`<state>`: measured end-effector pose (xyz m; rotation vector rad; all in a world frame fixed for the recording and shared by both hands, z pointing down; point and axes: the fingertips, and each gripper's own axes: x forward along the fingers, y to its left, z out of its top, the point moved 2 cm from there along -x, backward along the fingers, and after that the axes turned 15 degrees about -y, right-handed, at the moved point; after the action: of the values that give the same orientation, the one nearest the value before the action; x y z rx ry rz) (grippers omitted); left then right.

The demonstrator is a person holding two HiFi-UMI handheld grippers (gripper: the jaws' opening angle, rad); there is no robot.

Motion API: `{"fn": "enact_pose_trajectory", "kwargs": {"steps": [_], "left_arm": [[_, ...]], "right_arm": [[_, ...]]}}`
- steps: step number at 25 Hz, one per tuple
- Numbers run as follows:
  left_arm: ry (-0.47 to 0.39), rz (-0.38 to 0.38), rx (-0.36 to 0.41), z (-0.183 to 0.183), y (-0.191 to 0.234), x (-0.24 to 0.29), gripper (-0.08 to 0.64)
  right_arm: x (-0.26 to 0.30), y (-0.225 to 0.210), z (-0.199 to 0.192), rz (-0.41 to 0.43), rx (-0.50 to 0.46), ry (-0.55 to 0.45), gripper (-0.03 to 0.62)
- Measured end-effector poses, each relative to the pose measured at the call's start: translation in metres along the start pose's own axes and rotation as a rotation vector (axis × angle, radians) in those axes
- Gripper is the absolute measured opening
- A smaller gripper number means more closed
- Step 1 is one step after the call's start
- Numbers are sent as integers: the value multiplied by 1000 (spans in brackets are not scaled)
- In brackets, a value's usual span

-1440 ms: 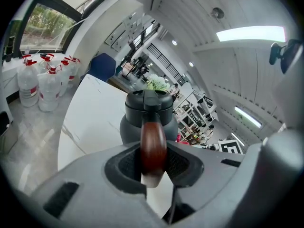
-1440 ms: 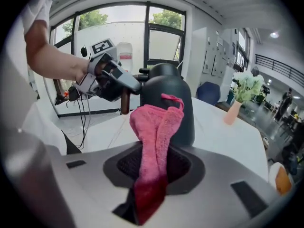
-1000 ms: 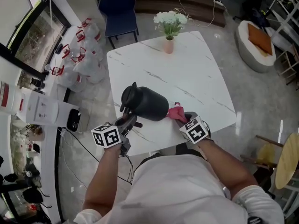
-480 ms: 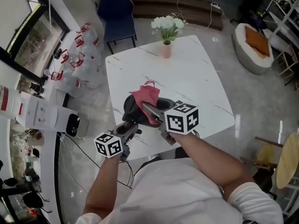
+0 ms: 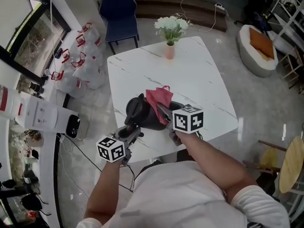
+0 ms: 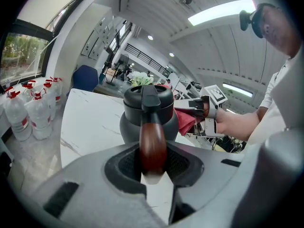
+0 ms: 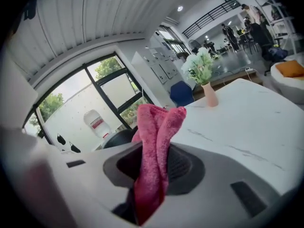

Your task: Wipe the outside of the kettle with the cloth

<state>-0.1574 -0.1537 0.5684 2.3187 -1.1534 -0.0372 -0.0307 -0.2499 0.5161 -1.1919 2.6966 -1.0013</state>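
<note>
At the near edge of a white marble bench, in the head view, a person's forearms reach forward, each holding a gripper topped by a black-and-white marker cube. The left gripper meets the back of a black kettle. The kettle sits over the bench's near-left part, tipped with its lid toward the left; whether its base rests on the bench cannot be told. The right gripper holds a pink cloth up against the kettle's upper side. A vase of white flowers stands at the far edge of the bench, with a dark blue chair beyond it. Red-capped water bottles cluster on the floor to the left. In the left gripper view, the fingers are clamped on the kettle's brown wooden handle, 1 on each side, with the kettle's dark body and lid straight ahead. The cloth shows just to the kettle's right, touching its side, gripped by the other gripper. In the right gripper view, the fingers are closed tight on the cloth, which stands up between them in 2 folded lobes. A curve of the dark kettle shows just behind the cloth on the left, and the vase stands well beyond, across the bench.
</note>
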Motion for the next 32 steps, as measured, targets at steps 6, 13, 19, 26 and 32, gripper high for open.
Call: {"fn": "enact_pose_trajectory", "kwargs": {"steps": [6,13,19,26,32], "left_arm": [[-16,-13,2,-6,-1,-5,98],[-7,-20,31,-5,-1,-3,98],[0,-46,84,-9,-5,-5,98],[47,-121,215,-13,-12,-5,98],[108,-209,374,-14,-22,-1,98]], "right_arm": [[-8,-38,-26,-72,33,49,109],[-13,-68,-44,-129,172,51,109],[-18,-92,-61,-186,202,84,109],[-37,-112,-50,-217,166,113,109],[-51,-62,21,57,137,13,109]]}}
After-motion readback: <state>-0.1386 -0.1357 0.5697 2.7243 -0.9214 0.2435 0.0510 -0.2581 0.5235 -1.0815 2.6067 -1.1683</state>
